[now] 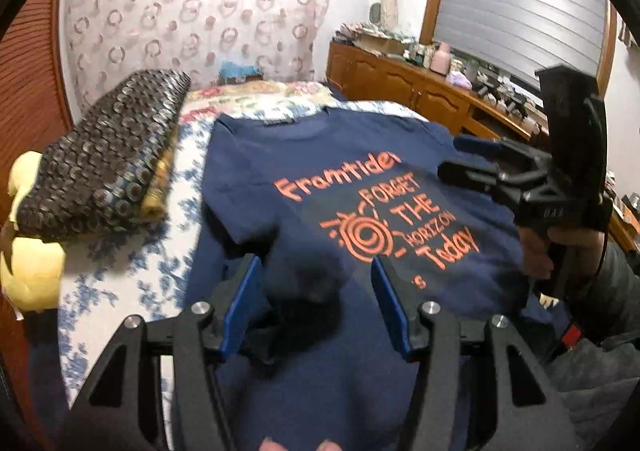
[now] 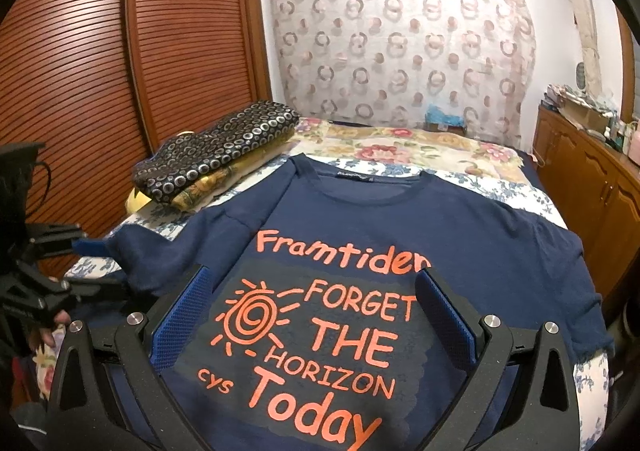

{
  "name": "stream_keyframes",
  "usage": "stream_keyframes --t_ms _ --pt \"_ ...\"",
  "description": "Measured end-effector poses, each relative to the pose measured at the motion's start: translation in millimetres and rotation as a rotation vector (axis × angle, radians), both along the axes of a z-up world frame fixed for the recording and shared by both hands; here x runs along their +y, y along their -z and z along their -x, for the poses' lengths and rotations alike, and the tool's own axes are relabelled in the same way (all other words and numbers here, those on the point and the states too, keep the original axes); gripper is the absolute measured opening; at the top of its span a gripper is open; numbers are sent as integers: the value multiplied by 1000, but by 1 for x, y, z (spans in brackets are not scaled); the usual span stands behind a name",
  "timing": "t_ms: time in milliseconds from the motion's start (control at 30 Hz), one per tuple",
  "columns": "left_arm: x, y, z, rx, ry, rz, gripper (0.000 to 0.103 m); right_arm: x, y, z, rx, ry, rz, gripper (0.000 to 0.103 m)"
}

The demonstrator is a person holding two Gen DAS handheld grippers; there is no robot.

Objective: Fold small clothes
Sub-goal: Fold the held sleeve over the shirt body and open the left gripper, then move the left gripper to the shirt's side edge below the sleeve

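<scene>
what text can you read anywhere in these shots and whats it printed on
"Framtiden" - orange print on the chest of the navy t-shirt
"FORGET THE HORIZON Today" - orange print below it, beside a spiral sun drawing
"cys" - small orange letters at the print's lower left
Neck label inside the collar: too small to read
Raised letters on the right gripper body: too blurred to read

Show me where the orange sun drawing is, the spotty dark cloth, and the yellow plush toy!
orange sun drawing [image 2: 251, 317]: right wrist view, on the spiral's middle.
spotty dark cloth [image 2: 218, 145]: right wrist view, on its top fold.
yellow plush toy [image 1: 30, 275]: left wrist view, on its lower rounded part.
</scene>
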State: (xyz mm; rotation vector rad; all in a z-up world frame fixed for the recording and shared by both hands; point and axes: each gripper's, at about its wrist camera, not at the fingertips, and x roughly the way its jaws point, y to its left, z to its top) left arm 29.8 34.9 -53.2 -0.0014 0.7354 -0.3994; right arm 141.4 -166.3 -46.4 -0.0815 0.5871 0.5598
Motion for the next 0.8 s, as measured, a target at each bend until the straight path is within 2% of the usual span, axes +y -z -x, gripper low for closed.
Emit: stream_keyframes --t_ms 333,667,800 --pt "52 -21 7 -69 -150 -15 56 52 -1 -4 27 -155 11 92" --pt "84 -13 9 -66 -248 -17 56 129 19 3 88 -371 73 84" --pt "90 -9 9 -59 -262 -11 56 149 31 10 102 -432 124 74"
